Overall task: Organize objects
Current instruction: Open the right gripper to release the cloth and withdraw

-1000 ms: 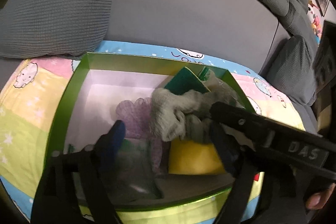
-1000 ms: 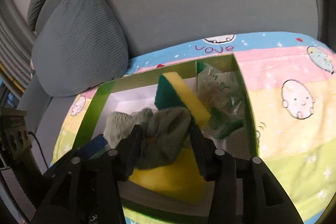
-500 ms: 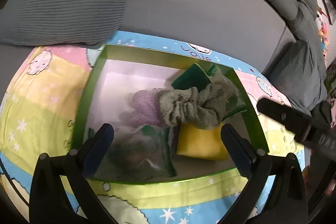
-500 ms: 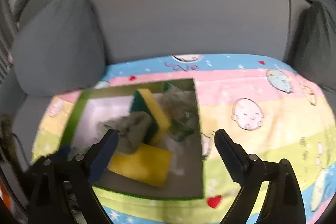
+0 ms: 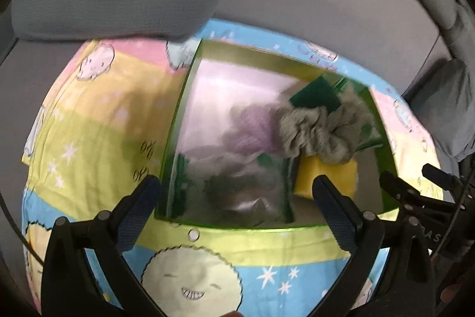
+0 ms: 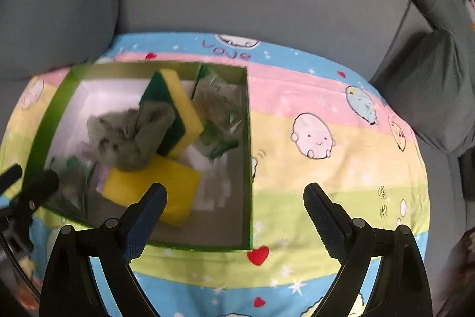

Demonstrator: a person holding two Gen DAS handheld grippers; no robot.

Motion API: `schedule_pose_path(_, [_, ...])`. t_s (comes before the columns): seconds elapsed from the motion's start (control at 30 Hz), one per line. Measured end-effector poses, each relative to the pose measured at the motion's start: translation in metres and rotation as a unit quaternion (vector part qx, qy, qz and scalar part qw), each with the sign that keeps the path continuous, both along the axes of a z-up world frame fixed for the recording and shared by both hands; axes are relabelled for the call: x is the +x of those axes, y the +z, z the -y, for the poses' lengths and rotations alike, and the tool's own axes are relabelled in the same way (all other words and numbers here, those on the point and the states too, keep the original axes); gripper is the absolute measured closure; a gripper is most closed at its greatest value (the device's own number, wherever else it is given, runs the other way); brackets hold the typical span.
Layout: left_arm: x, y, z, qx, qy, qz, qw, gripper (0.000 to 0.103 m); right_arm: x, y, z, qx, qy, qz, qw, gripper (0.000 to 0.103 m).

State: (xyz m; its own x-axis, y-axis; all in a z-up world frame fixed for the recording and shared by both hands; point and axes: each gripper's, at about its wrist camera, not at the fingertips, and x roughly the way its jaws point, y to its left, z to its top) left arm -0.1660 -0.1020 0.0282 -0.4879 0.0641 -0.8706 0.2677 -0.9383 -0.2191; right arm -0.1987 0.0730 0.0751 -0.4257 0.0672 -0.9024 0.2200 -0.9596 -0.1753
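- The grey-green cloth [image 6: 130, 135] lies loose in the green box [image 6: 248, 138], ahead and left of the right gripper [image 6: 234, 204]; a second ago that gripper's fingers were closed around it.
- The right gripper's jaws now stand wide apart with nothing between them, drawn back above the box's near right corner.
- Under and beside the cloth: a flat yellow sponge [image 6: 154, 189], a green-backed sponge [image 6: 175, 109] on edge, and clear bags [image 6: 219, 109] at the far right.
- The left gripper [image 5: 234, 195] is spread wide too, empty, above the near wall, no longer down inside.
- Judgement: the cloth is delivered; with the cartoon blanket [image 6: 326, 174] showing nothing loose, the sorting looks close to done.
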Motion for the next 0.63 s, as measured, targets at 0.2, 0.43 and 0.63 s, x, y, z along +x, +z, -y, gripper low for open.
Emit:
schedule_pose_path(0.2, [0.000,-0.001,-0.006,0.000,-0.011,-0.008,0.9999,0.001,-0.001,-0.007,0.005,-0.007,0.005,0.014,1.000,0.009])
schedule_pose_path(0.43, [-0.002,-0.001,-0.010,-0.012,-0.013,-0.019,0.9997,0.001,-0.001,-0.012,0.004,-0.021,0.000,0.018,1.000,0.009])
schedule_pose_path(0.63, [-0.004,-0.003,-0.010,-0.015,-0.011,-0.017,0.9997,0.001,-0.002,-0.014,0.004,-0.024,-0.003,0.020,1.000,0.009])
